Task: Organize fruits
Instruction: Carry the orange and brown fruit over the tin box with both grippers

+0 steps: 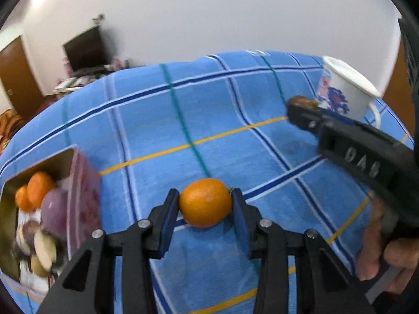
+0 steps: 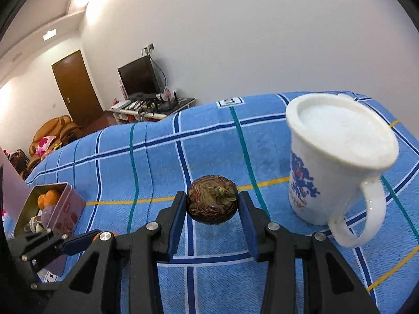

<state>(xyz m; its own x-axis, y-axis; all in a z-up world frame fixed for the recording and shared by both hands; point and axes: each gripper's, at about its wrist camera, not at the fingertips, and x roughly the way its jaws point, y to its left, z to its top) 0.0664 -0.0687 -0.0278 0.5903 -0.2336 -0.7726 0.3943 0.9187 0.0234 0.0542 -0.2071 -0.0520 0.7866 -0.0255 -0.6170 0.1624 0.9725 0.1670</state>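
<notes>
Left gripper (image 1: 205, 206) clamped on my orange (image 1: 205, 202), over the blue plaid cloth (image 1: 209, 110) | right gripper (image 2: 212, 210) pinching a dark brown fruit (image 2: 212, 202) | pink tin (image 1: 78, 196) of fruit at nine o'clock | white mug (image 2: 337, 157) at two o'clock.

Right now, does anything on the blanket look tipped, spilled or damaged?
Nothing stands out. The white mug seems to lean, likely fisheye distortion; no spill shows. The orange and dark brown fruit look intact.
</notes>
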